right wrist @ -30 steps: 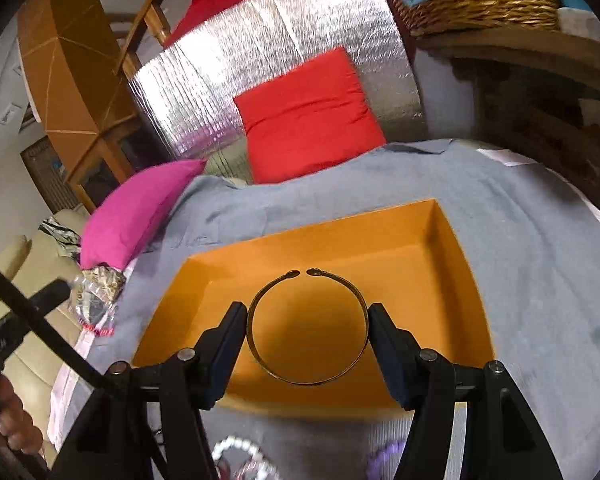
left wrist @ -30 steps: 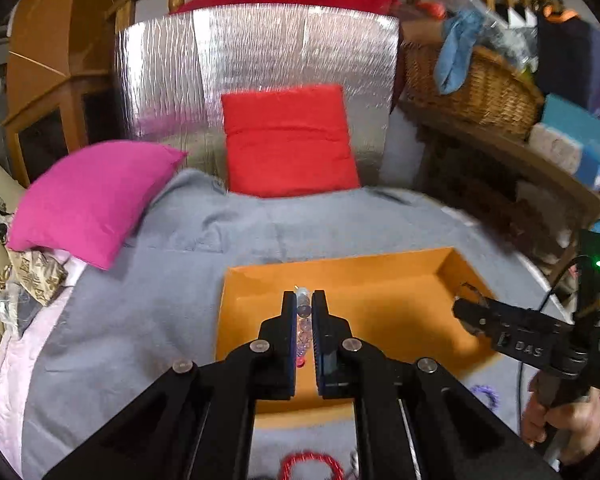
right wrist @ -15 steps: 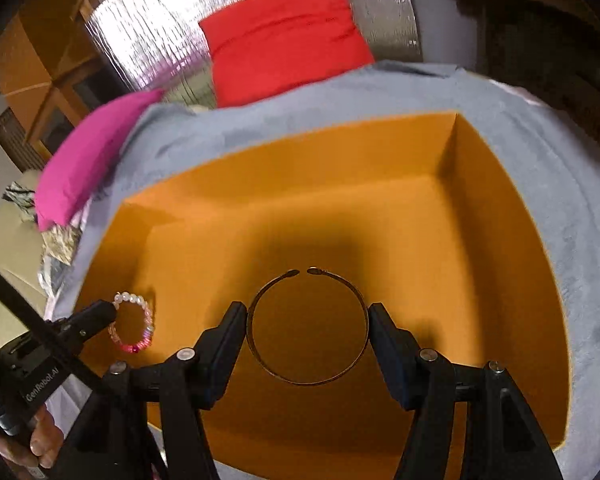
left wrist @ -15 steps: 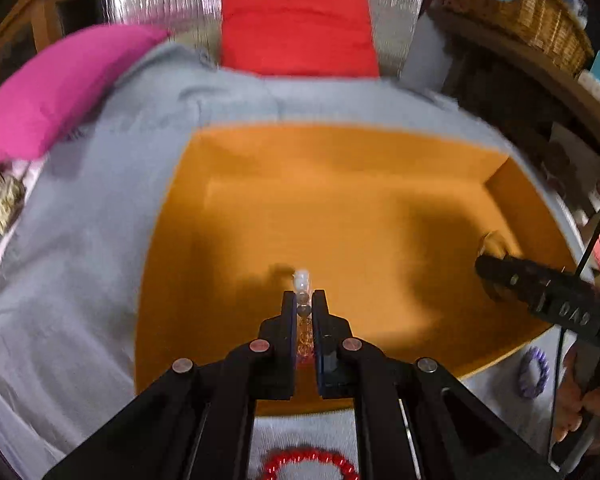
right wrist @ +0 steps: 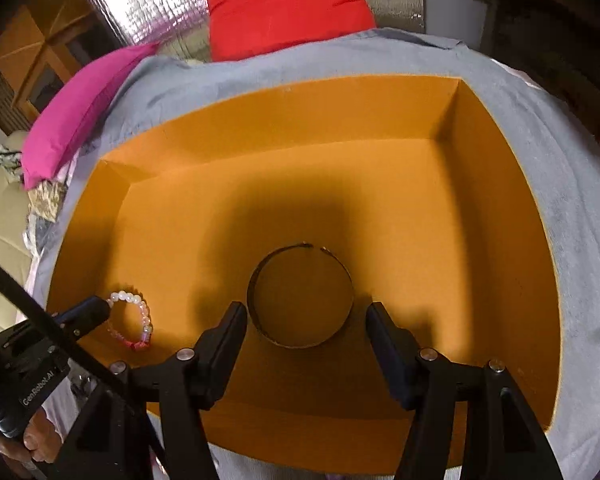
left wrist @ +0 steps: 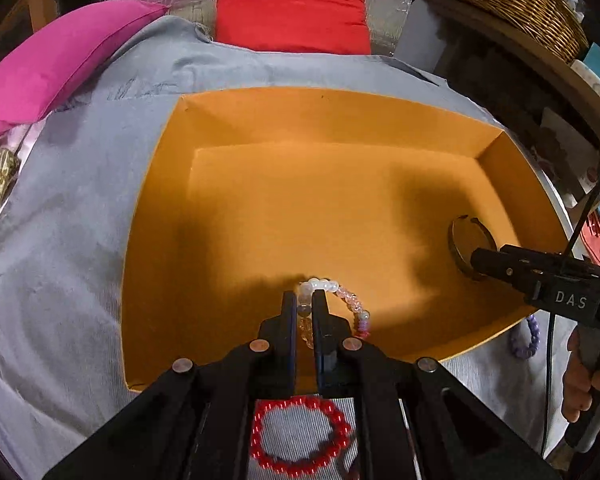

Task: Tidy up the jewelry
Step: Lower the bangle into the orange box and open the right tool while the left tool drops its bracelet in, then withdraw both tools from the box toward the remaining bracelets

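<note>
Orange box (right wrist: 500, 208) on grey cloth (left wrist: 68, 240), floor mostly bare, far half free. Left gripper (left wrist: 305, 310) nipped tight on bead bracelet (left wrist: 342, 296), low by near wall, left side. Right gripper (right wrist: 306, 322) jaws wide, flanking bangle (right wrist: 300, 296); contact with pads not clear. Red bracelet (left wrist: 300, 436) and purple one (left wrist: 524, 340) outside near edge.
</note>
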Motion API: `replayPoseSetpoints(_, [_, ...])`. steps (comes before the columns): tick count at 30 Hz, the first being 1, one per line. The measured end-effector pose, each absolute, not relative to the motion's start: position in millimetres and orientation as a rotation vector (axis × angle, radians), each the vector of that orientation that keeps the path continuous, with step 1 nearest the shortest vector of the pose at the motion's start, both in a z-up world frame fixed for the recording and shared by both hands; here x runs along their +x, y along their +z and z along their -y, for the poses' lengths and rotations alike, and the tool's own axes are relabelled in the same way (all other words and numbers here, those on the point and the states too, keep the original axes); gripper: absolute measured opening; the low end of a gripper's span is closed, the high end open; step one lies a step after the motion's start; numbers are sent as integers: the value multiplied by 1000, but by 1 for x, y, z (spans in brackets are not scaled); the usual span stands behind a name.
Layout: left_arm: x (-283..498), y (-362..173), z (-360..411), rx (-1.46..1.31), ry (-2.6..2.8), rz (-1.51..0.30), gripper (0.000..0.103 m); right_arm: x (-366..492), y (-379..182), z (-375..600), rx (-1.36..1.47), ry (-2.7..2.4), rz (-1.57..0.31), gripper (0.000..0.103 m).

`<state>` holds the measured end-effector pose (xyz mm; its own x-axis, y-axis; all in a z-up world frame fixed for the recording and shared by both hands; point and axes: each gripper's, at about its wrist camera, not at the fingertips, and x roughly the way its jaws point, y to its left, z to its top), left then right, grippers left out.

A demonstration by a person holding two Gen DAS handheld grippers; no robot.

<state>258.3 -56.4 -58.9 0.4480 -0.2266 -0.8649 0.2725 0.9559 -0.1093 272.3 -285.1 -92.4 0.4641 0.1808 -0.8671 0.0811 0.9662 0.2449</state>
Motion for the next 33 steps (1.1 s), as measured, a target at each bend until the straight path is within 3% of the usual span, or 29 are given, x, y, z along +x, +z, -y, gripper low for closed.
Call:
replayPoseSetpoints(7, [236,-41,41,19,-295,-999,7,258,-76,298,351,95,-1022,66])
replayPoseSetpoints(9, [221,-25,24,-7,-269,-940,12,244,-62,306,376,108,-973,66])
replayPoseSetpoints(11, [201,-11,4,-13,-213,-878,30,227,-51,312,386,113,-925,68])
replayPoseSetpoints(14, [175,-3,-25,-27,-132,-819,43,199,-35,327,403,102,-864,70])
replayPoseSetpoints(21, [140,-29,-65,-25,-63,-835,43,122,-50,361,506,66,-862,70])
replayPoseSetpoints(33, [133,-57,3,35,-368,-868,43,115,-91,367,564,-2,-941,70])
